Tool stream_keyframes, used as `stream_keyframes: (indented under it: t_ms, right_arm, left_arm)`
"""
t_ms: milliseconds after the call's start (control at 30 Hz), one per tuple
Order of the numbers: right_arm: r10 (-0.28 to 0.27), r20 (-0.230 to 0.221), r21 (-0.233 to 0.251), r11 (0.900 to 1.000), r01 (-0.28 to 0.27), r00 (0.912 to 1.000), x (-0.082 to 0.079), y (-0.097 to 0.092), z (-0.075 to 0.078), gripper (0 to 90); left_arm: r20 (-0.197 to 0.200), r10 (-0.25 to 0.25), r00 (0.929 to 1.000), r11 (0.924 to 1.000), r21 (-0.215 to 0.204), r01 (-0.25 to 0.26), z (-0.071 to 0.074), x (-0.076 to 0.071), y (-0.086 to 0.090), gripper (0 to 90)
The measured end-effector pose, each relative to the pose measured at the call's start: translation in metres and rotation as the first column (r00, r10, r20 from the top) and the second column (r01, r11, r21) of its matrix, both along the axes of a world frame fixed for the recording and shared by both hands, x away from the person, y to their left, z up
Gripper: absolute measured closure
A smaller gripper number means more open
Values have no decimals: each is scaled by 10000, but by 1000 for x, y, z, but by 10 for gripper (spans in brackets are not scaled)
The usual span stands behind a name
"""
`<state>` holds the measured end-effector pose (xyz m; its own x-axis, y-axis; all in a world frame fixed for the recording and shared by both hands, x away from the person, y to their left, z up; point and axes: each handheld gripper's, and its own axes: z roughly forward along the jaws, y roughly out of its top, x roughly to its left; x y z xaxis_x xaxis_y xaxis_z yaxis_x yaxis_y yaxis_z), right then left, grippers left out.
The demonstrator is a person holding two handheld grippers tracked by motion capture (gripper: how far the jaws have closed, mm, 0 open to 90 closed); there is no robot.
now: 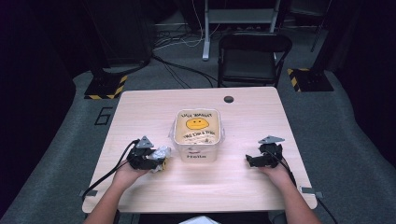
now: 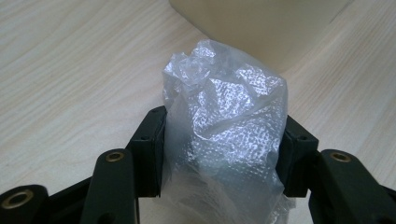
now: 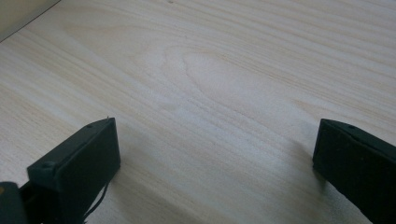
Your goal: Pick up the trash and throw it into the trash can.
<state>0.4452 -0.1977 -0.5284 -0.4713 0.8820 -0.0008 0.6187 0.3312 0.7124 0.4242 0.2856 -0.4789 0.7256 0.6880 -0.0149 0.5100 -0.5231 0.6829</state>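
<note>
One crumpled plastic wrap (image 2: 224,126) pinched in left gripper (image 2: 224,154) (right gripper (image 3: 215,158) spread, empty).

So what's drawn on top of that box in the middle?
A yellow smiley face with dark lettering on the box, best in the high view.

Overhead light is brightening the table (image 1: 243,182) while the surrounding floor is fading into darkness (corners nearly black); the high view is looking soft.
</note>
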Motion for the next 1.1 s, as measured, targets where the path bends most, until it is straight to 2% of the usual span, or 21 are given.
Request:
stream_keyframes:
  t_ms: [33,67,100,133,200,400,500,567,633,800,1067,1100]
  right_arm:
    - [0,0,0,10000,0,10000,0,0,0,0]
    - [-5,5,0,10000,5,10000,0,0,0,0]
    - [-5,5,0,10000,5,10000,0,0,0,0]
    - [-13,7,-3,10000,13,10000,0,0,0,0]
    - [-10,-1,-6,10000,10,10000,0,0,0,0]
    - [-11,6,-5,10000,11,10000,0,0,0,0]
    - [-8,-5,-7,10000,8,10000,0,0,0,0]
    - [-9,2,-9,10000,9,10000,0,0,0,0]
    - [-13,7,-5,10000,13,10000,0,0,0,0]
    - [-10,0,-7,10000,10,10000,0,0,0,0]
    - [-10,5,-4,10000,10,10000,0,0,0,0]
    - [-12,5,-4,10000,12,10000,0,0,0,0]
  left_arm:
    - [0,0,10000,10000,0,0,0,0,0,454]
    - [26,36,10000,9997,-235,-36,4,0,2,454]
    - [26,36,10000,9997,-235,-36,4,0,2,454]
    - [14,45,10000,9990,-453,-44,7,-1,4,454]
    - [7,98,10000,9982,-585,-97,10,-1,5,456]
    - [-26,190,9998,9985,-520,-191,19,-2,6,459]
    - [139,95,9999,9988,-475,-88,26,-3,3,460]
    - [119,95,9999,9983,-573,-88,29,-3,4,461]
    - [143,166,9998,9987,-478,-159,31,-2,5,461]
    - [2,244,9997,9983,-528,-244,39,-2,7,464]
    - [224,143,9996,9992,-370,-135,57,-4,5,465]
    - [212,153,9997,9982,-589,-140,62,-4,6,465]
